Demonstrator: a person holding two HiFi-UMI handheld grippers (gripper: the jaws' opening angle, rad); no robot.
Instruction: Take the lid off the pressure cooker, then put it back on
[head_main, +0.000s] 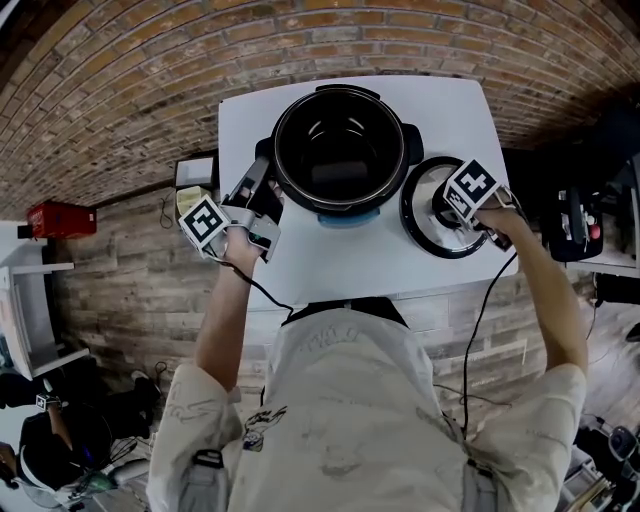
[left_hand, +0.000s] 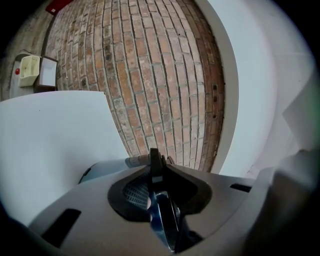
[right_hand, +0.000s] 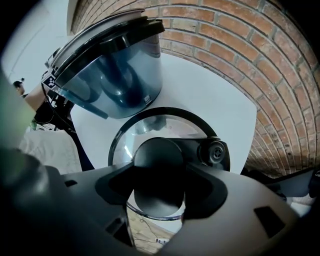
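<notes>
Right claw (right_hand: 158, 194): jaws clamped on either side of the knob (right_hand: 156, 162), pointing down.
Lid (head_main: 422, 228): glass with a black rim, directly under the right claw; whether it rests on the desk cannot be told.
Left claw (left_hand: 159, 200): closed on a thin dark-blue edge at the cooker's left side.
Pressure cooker (head_main: 279, 150): uncovered, mid-desk, just left of the lid.
Desk (head_main: 340, 262): white.

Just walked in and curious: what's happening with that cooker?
A person works with a gripper in each hand. The left gripper clamps the side handle of the open pressure cooker on the white table. The right gripper, pointing down, grips the knob of the glass lid, which is off the pot and beside it.
</notes>
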